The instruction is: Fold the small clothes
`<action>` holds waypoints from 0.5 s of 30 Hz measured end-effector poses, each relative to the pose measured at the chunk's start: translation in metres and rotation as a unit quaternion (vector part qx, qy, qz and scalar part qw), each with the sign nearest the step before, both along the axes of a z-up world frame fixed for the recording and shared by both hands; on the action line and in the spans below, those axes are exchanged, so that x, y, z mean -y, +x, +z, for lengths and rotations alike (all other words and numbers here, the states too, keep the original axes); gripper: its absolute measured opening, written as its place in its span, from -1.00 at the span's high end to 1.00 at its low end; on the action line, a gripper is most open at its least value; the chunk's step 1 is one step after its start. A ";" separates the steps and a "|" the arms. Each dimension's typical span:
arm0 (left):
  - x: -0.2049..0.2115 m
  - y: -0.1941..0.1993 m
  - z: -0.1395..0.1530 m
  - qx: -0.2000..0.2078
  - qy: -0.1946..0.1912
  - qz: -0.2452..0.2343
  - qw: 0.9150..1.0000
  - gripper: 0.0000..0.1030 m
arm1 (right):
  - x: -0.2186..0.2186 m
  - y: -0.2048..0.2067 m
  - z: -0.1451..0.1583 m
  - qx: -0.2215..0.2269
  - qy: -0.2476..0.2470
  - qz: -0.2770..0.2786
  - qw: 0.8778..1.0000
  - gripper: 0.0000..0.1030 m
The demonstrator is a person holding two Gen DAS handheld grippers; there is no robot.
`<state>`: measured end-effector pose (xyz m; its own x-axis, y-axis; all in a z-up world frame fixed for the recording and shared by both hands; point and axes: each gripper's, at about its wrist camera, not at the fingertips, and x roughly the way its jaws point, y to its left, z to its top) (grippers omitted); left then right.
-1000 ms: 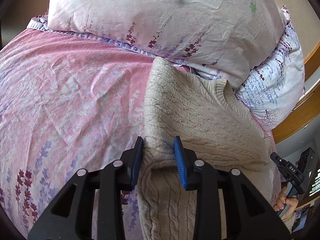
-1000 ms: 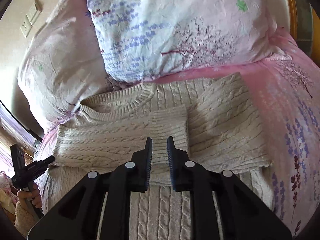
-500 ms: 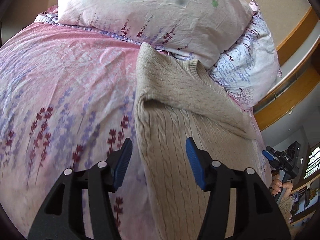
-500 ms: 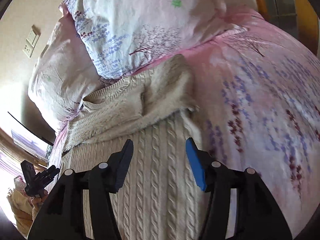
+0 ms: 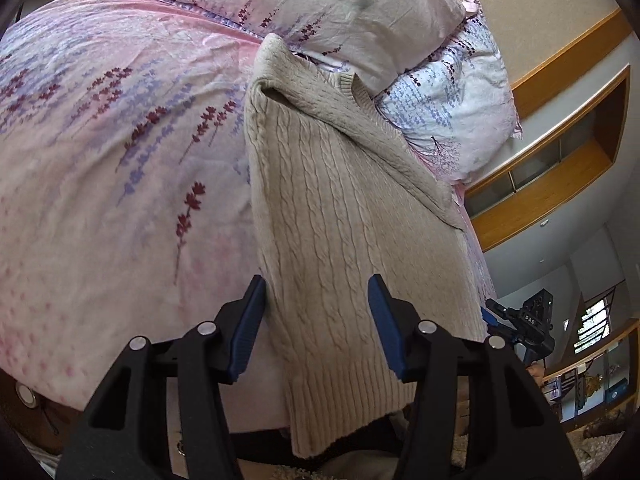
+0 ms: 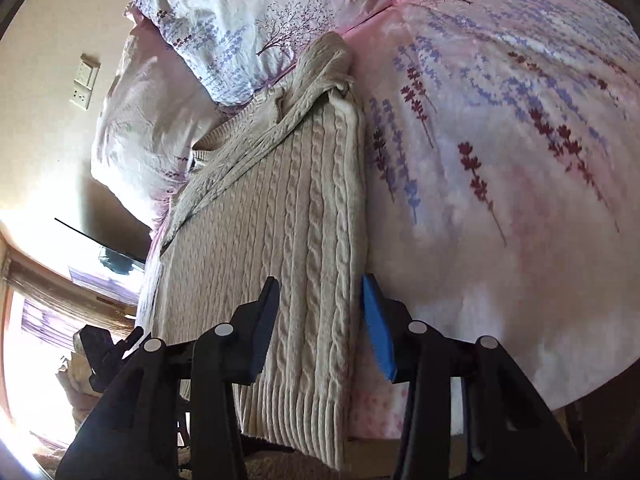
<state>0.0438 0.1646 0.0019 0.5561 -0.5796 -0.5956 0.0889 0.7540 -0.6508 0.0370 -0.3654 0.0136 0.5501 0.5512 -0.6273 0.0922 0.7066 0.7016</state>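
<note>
On the pink bedspread (image 5: 100, 184) lies one beige cable-knit sweater (image 5: 344, 216), stretched lengthwise, its ribbed hem hanging over the near bed edge. Sleeves are folded across the upper body; the ribbed collar points toward the pillows. Knit is thick and ropey in vertical cables; the fold along each long side is rounded.

Left gripper (image 5: 316, 320): jaws spread wide, nothing clamped, blue pads either side of the sweater's left edge near the hem. Right gripper (image 6: 320, 320): likewise released, pads straddling the right edge.

Two pillows at the head of the bed: pale pink pillow (image 5: 320, 0) and white floral pillow (image 5: 452, 108), both touching the sweater's top end. Bedspread is wrinkled cotton with lavender-sprig print. One wall switch plate (image 6: 85, 81). Wooden shelf (image 5: 560, 168) beyond the pillows.
</note>
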 end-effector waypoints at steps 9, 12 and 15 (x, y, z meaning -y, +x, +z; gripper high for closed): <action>0.018 -0.031 -0.011 -0.022 -0.054 -0.033 0.998 0.49 | -0.020 -0.031 -0.011 0.011 0.073 0.048 0.996 0.65; 0.021 -0.032 -0.012 -0.025 -0.056 -0.033 0.998 0.56 | -0.026 -0.034 -0.011 0.013 0.070 0.057 0.996 0.65; 0.023 -0.032 -0.012 -0.030 -0.047 -0.035 0.998 0.65 | -0.027 -0.033 -0.009 0.019 0.070 0.061 0.995 0.66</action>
<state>0.0114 0.1412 -0.0096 0.4773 -0.6707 -0.5677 0.0980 0.6827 -0.7241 0.0039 -0.3383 0.0043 0.4967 0.6959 -0.5187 -0.0169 0.6053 0.7959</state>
